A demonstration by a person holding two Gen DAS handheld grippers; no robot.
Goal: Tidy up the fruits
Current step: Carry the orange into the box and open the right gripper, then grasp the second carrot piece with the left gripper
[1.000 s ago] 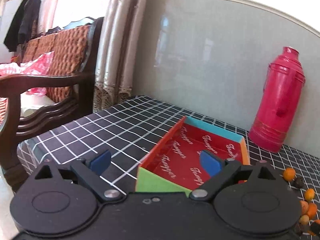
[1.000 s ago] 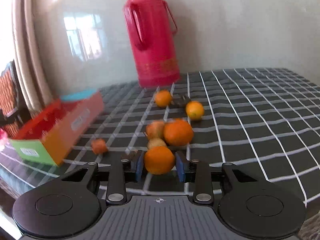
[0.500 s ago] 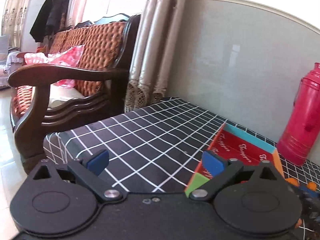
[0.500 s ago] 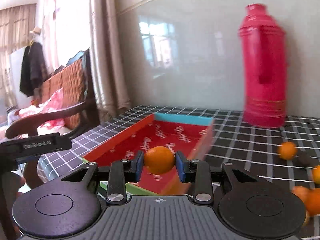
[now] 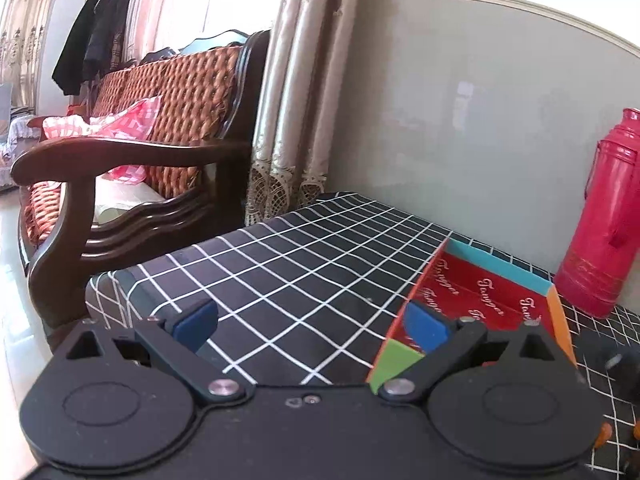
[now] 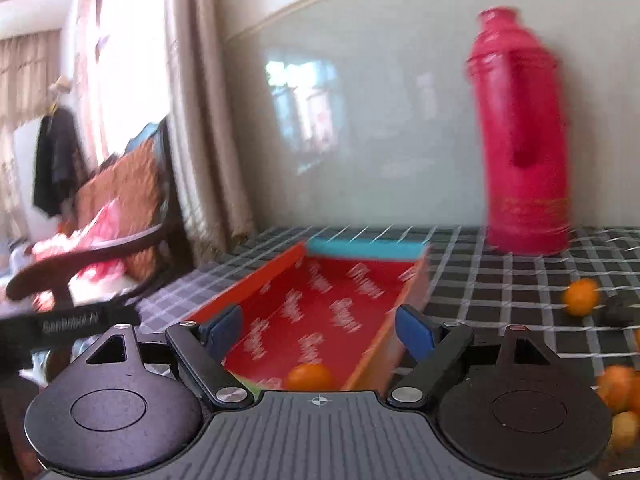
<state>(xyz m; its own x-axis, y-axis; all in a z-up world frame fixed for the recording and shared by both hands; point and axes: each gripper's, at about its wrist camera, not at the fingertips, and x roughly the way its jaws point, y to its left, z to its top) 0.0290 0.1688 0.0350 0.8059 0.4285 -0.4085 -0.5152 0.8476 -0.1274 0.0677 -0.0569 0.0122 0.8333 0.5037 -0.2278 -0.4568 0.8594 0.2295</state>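
Here the drop step is in hand: the right gripper (image 6: 318,330) hangs over the near end of the red box (image 6: 320,308), its jaws opening, and the orange (image 6: 310,376) sits below them on the box floor, clear of both pads, so it is released, not grasped. That makes one fruit in the box, by the look of it (the rest of the floor shows bare red). The left gripper (image 5: 312,322) is spread wide with nothing between its pads, poised over the checked tabletop (image 5: 304,264) beside the box's near corner. More oranges (image 6: 618,388) lie loose on the tabletop to the right, with another single orange (image 6: 581,297) farther back, near the red thermos (image 6: 520,140). The next move likely calls for swinging the right gripper back toward that pile, keeping the jaws wide, and lining up on one fruit without nudging its neighbours.
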